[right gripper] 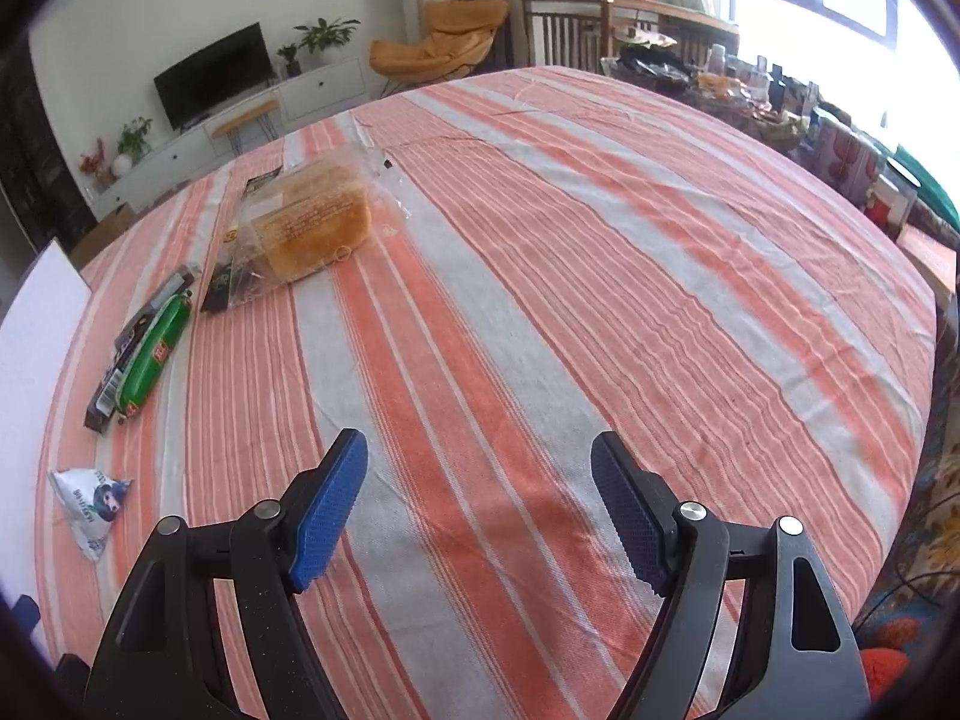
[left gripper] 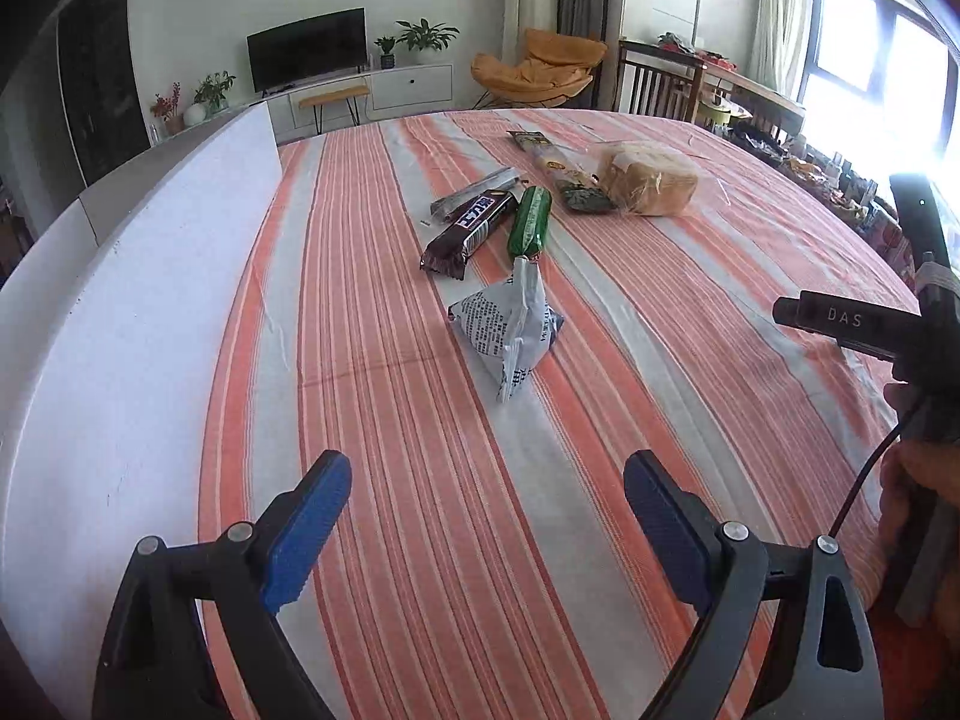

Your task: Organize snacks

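Snacks lie on the orange-and-white striped tablecloth (left gripper: 420,420). Nearest my left gripper (left gripper: 486,474) is a white printed pouch (left gripper: 510,330), also seen in the right wrist view as the white pouch (right gripper: 90,504). Beyond it lie a dark brown biscuit pack (left gripper: 471,231), a green roll (left gripper: 529,221), a slim dark bar (left gripper: 474,192), a long dark-and-yellow packet (left gripper: 549,159) and bagged bread (left gripper: 648,177). The bread (right gripper: 312,228) and green roll (right gripper: 153,354) show left of my right gripper (right gripper: 480,450). Both grippers are open over bare cloth, with nothing between their blue pads.
A white board (left gripper: 132,330) stands along the table's left side. The right-hand tool and the hand holding it (left gripper: 912,360) show at the right edge. Chairs (left gripper: 660,84) and cluttered shelves (right gripper: 840,144) stand beyond the far and right table edges.
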